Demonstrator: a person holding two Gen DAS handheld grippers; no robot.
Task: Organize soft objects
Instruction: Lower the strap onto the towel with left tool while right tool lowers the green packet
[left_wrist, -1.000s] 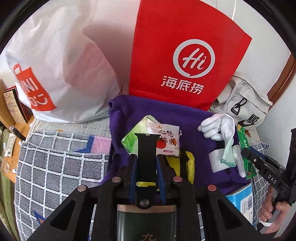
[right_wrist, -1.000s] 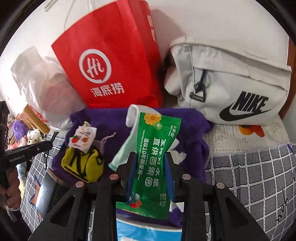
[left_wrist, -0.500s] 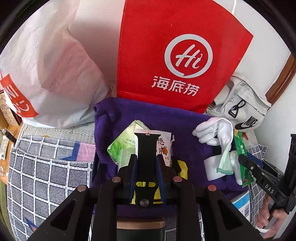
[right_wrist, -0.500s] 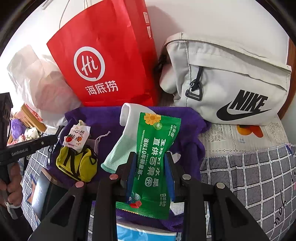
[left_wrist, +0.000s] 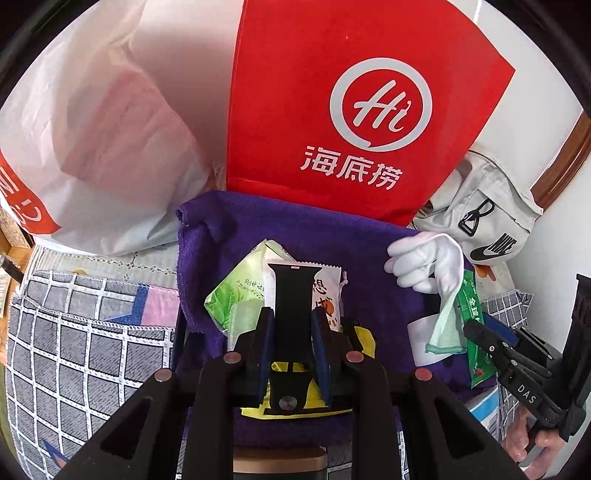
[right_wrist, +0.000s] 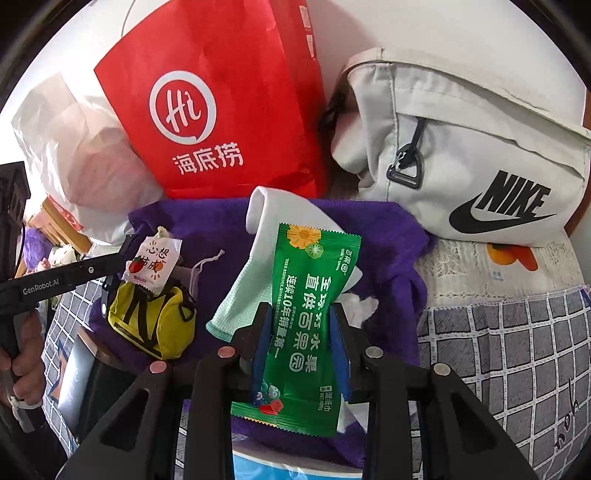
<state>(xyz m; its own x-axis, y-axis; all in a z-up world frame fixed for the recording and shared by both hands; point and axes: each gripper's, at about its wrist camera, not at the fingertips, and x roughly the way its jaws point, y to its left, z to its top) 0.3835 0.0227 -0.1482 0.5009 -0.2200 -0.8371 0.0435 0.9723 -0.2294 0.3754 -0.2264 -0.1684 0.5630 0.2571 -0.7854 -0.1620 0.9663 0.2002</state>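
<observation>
My left gripper (left_wrist: 291, 317) is shut on a black watch strap (left_wrist: 290, 295) and holds it over the purple towel (left_wrist: 258, 229). Under it lie a light green wipes pack (left_wrist: 236, 295), a white snack packet (left_wrist: 327, 291) and a yellow pouch (left_wrist: 364, 339). My right gripper (right_wrist: 299, 314) is shut on a green wet-wipes packet (right_wrist: 310, 295), above a white glove with a mint cuff (right_wrist: 243, 299). The yellow pouch (right_wrist: 151, 321) and snack packet (right_wrist: 151, 266) lie left of it on the towel (right_wrist: 399, 258).
A red paper bag (left_wrist: 351, 110) stands behind the towel, a white plastic bag (left_wrist: 92, 129) to its left, a grey Nike bag (right_wrist: 461, 155) to its right. A grey checked cloth (left_wrist: 74, 350) covers the surface. A blue-white box (right_wrist: 280, 467) lies under the towel's front.
My left gripper has moved forward and right with the strap, closer to the red bag. My right gripper has shifted slightly, still holding the green packet.
</observation>
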